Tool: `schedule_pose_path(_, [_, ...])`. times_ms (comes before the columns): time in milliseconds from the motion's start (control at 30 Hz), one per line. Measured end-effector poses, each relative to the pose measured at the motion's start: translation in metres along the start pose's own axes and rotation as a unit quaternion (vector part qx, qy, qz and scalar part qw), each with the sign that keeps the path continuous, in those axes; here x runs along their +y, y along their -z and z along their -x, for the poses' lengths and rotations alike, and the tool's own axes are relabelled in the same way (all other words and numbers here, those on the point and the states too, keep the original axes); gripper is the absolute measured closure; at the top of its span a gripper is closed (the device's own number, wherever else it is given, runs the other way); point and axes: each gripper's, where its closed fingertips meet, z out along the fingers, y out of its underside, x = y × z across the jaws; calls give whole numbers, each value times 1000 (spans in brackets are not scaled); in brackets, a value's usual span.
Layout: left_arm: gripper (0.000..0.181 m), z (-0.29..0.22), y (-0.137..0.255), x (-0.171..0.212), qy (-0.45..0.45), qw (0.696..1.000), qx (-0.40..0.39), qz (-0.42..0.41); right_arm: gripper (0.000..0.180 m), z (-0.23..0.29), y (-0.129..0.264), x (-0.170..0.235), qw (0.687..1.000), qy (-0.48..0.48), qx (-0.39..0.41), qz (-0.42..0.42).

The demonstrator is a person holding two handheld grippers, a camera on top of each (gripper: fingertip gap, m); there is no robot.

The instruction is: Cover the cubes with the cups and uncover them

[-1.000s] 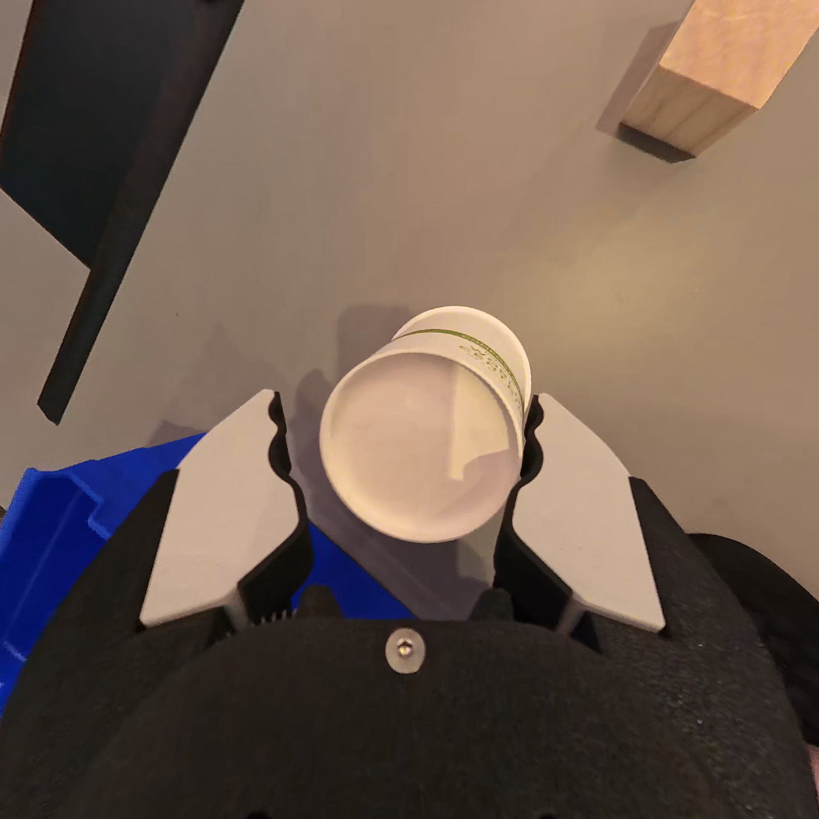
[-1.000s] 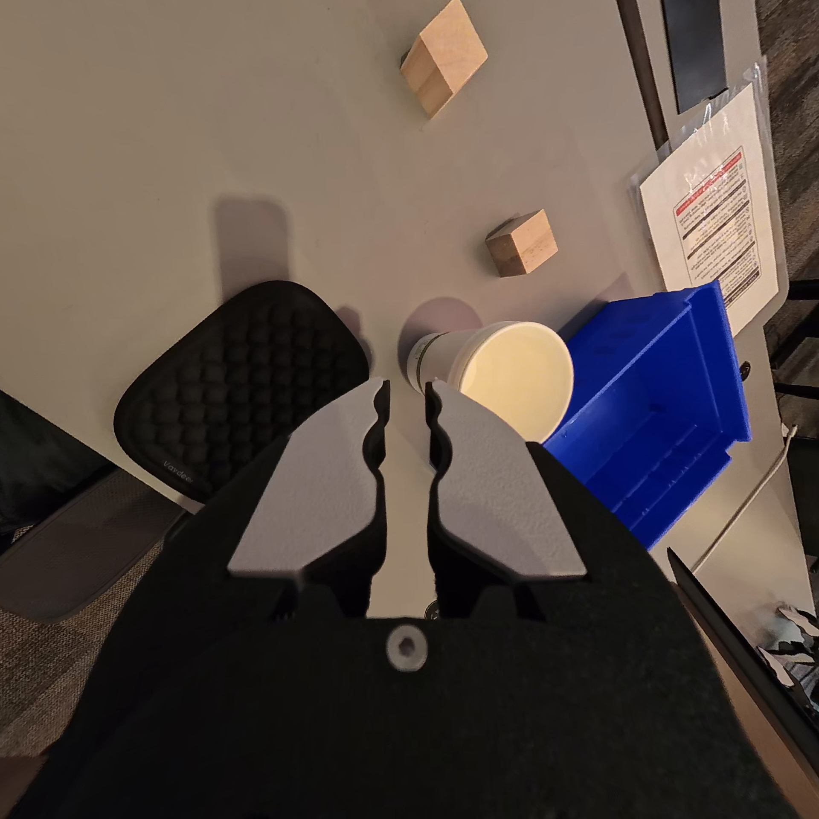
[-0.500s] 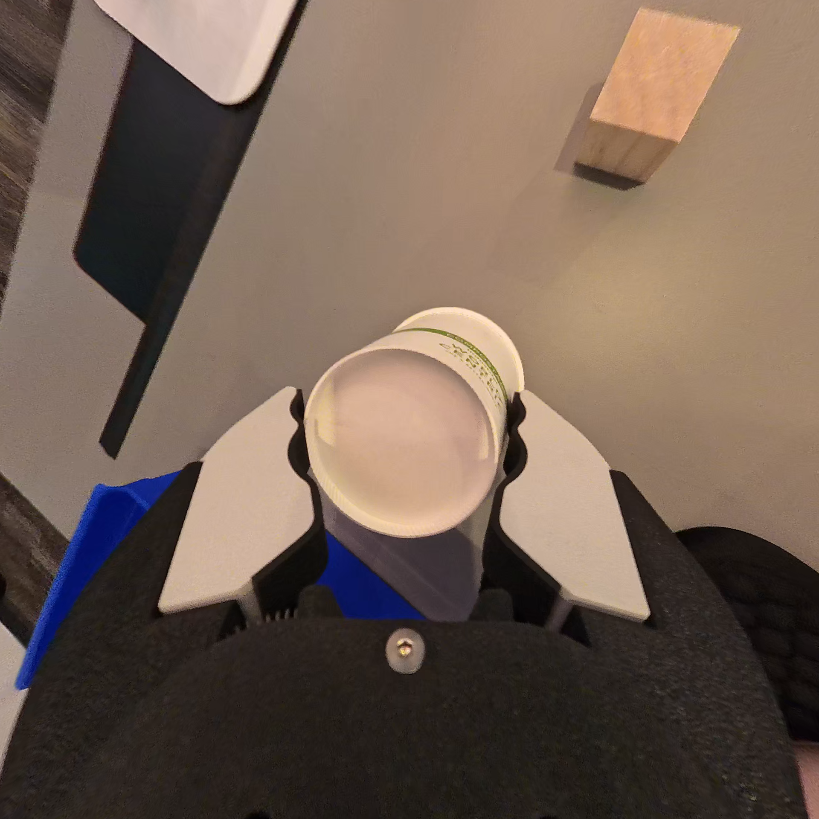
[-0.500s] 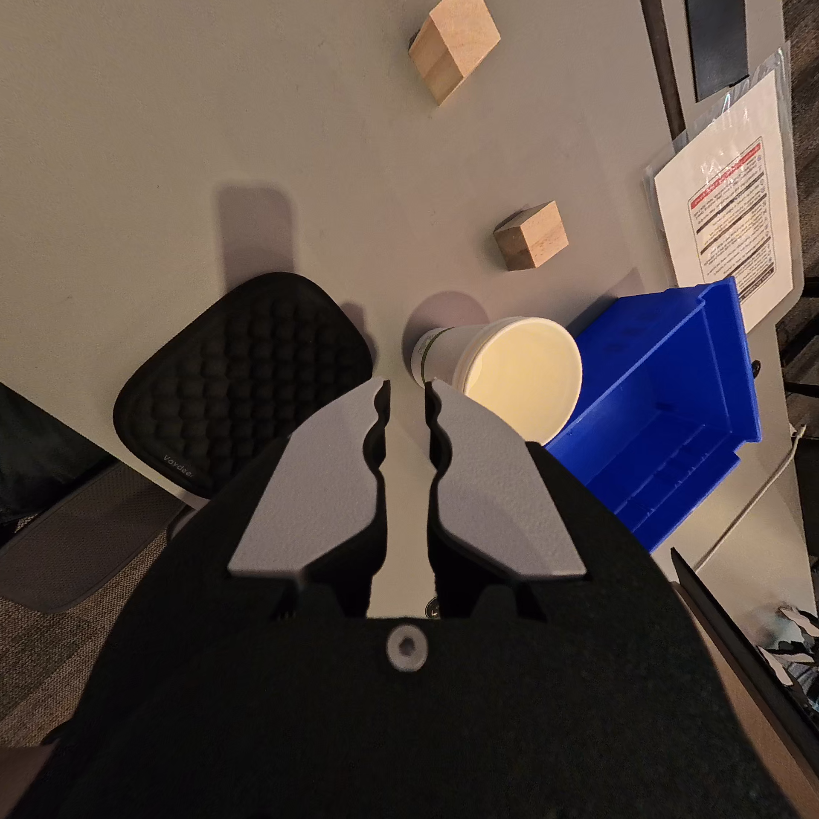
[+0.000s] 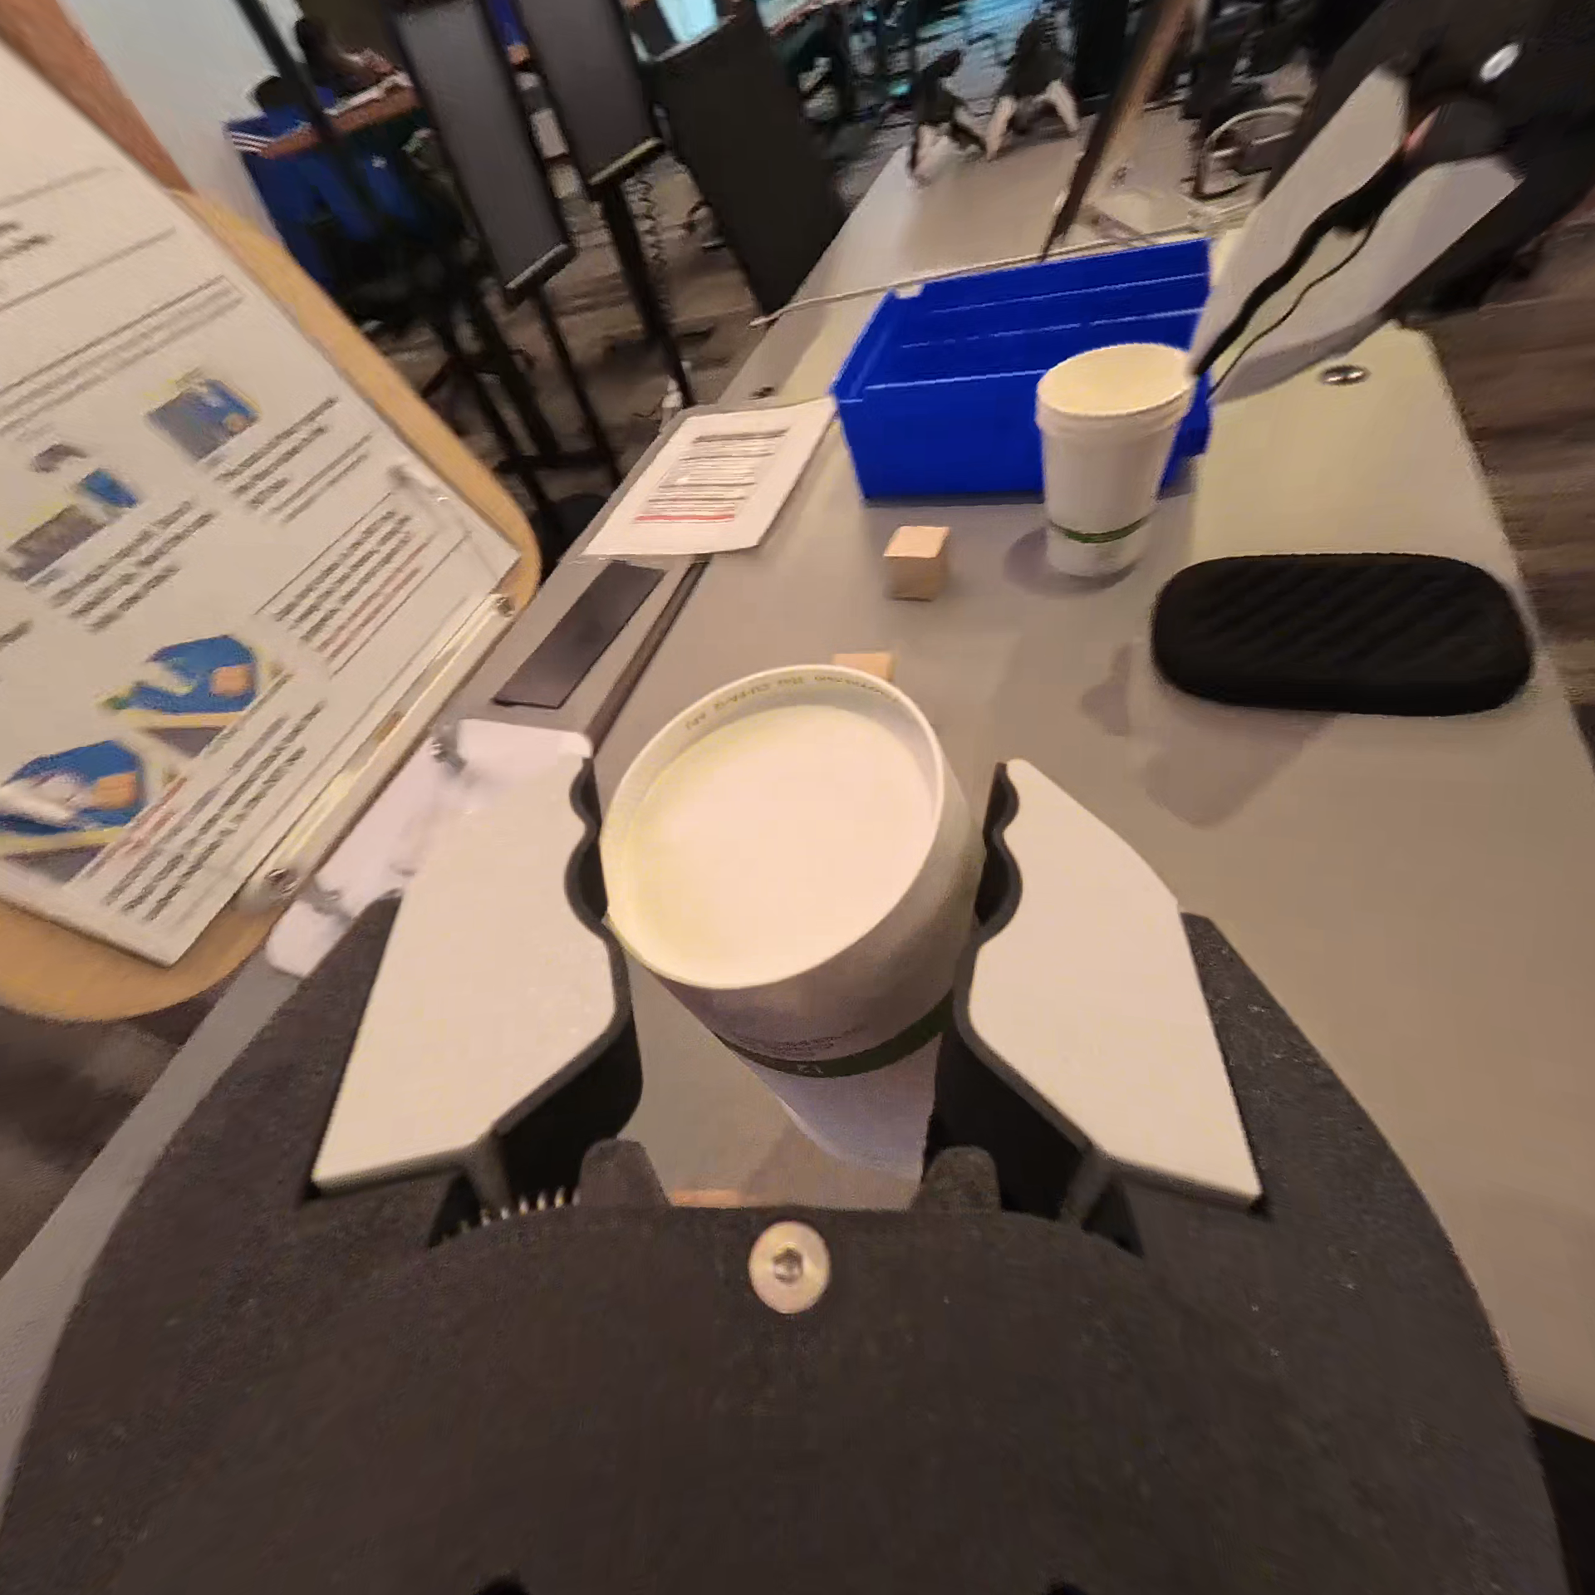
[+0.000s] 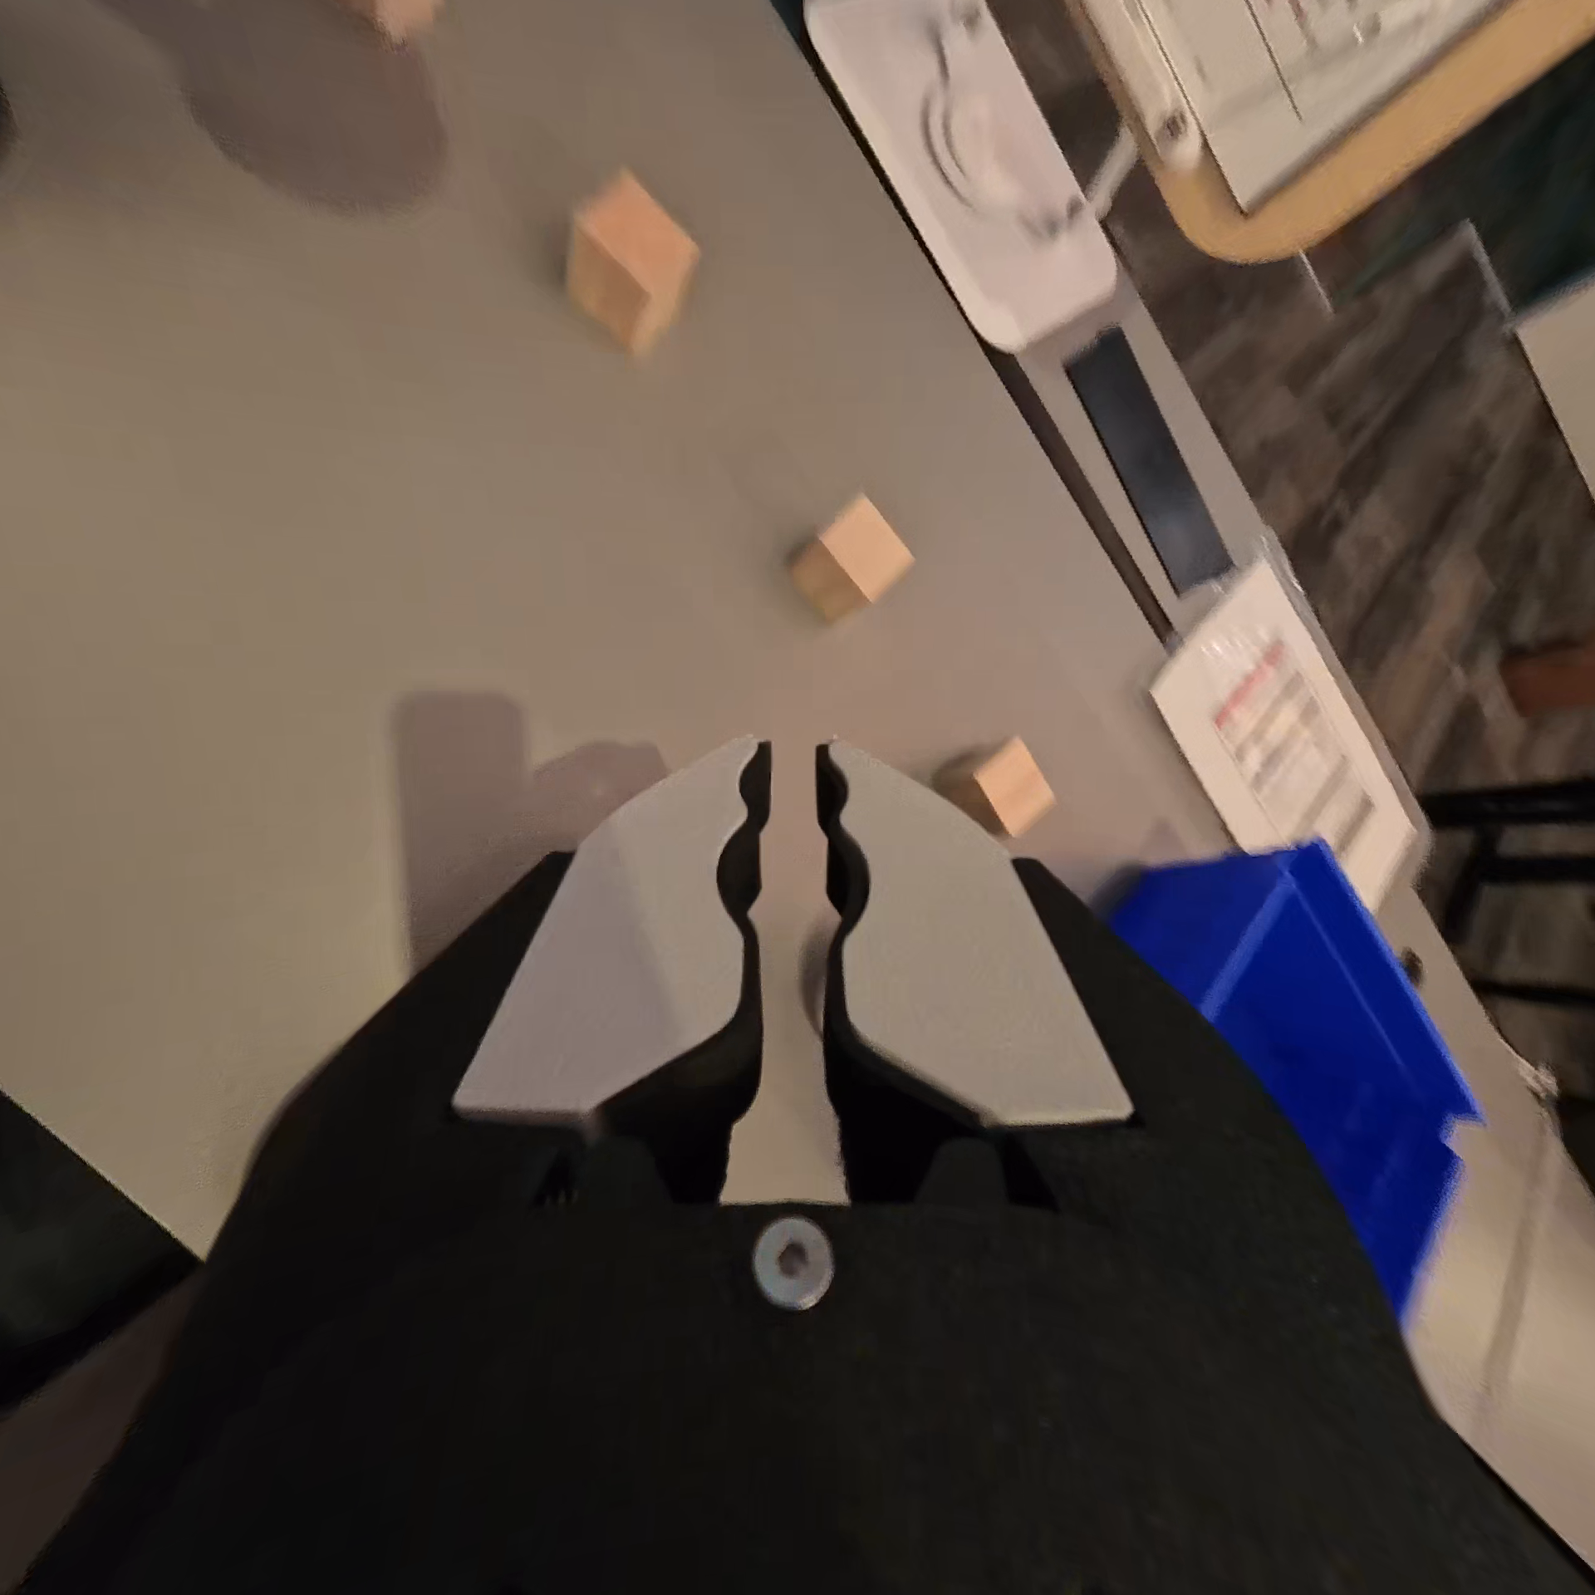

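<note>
Though its mouth stays hidden, inverted cup (image 5: 777, 872) between left jaws; right jaws nearly closed, empty

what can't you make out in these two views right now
- Left wrist view: the inverted white paper cup in the left hand-held gripper hides most of a light wooden cube behind it.
- Right wrist view: motion blur smears the blue plastic bin; the right hand-held gripper blocks the table beneath it.

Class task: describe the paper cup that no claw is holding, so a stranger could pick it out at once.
Find the blue plastic bin on the grey table. Right in front of it stands an upright white paper cup with its mouth open upward, beside a black cushioned pad. The other cup is upside down in a claw.
</note>
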Motion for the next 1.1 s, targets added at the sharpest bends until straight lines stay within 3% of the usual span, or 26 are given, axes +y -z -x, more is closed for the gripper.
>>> schedule_pose_path(100, [97,-10,-16,8,-26,999,9,41,171,29,-20,-17,999,-1,-46,-27])
schedule_pose_path(267, [96,-17,-40,32,-38,993,29,106,171,52,-49,-14,997,29,-71,4])
schedule_pose_path(500, [97,-21,-62,87,-56,972,62,220,171,53,-53,-3,997,18,-77,12])
schedule_pose_path(1100, [97,-7,-35,171,-23,899,34,437,171,46,-44,14,997,6,-75,16])
